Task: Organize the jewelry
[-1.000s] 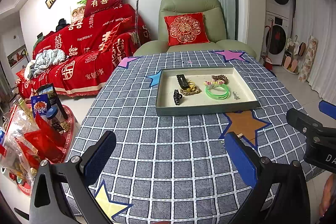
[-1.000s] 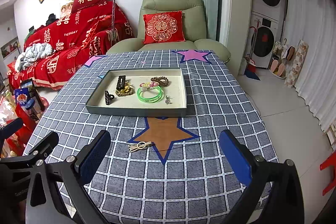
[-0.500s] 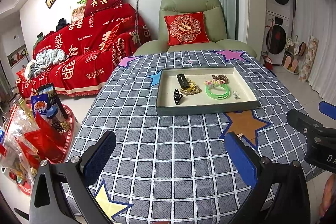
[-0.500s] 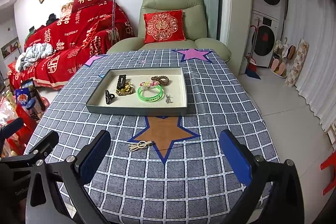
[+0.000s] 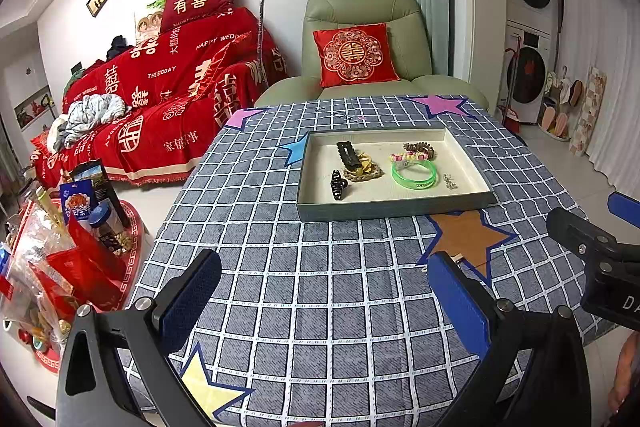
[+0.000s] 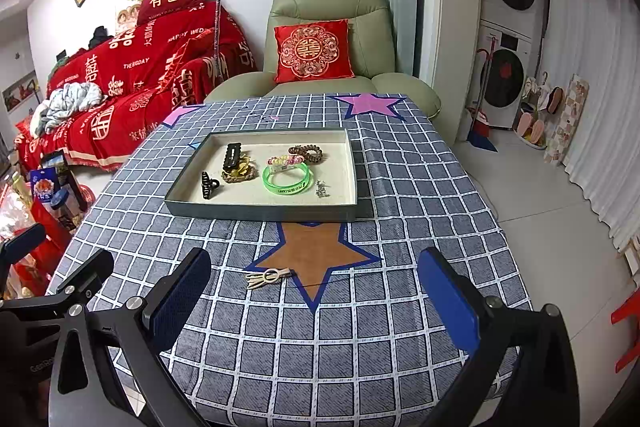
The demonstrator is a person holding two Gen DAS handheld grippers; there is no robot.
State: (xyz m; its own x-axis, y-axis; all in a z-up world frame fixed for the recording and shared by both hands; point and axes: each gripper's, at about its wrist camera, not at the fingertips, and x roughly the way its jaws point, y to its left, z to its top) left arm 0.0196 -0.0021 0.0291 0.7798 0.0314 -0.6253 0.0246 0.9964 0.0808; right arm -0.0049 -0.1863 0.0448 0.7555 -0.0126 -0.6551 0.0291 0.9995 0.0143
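Note:
A shallow grey tray (image 6: 260,213) (image 5: 394,209) sits mid-table and holds a green bangle (image 6: 287,179), black hair clips (image 6: 210,185), a brown coil tie (image 6: 306,153), a beaded band and small earrings (image 6: 321,189). On the checked cloth in front of it lies a cream hair clip (image 6: 266,277), at the brown star's left edge. My right gripper (image 6: 316,297) hovers open just short of that clip, nothing between its fingers. My left gripper (image 5: 324,293) is open and empty over the cloth's near left part. Its right finger hides the cream clip in the left wrist view.
A green armchair (image 6: 332,39) with a red cushion stands behind the table. A red-covered sofa (image 5: 160,99) is at the left, with snack bags (image 5: 52,259) on the floor. Stacked washing machines (image 6: 506,39) stand at the right.
The right wrist view has crept slightly forward toward the tray and clip. The left gripper has held still.

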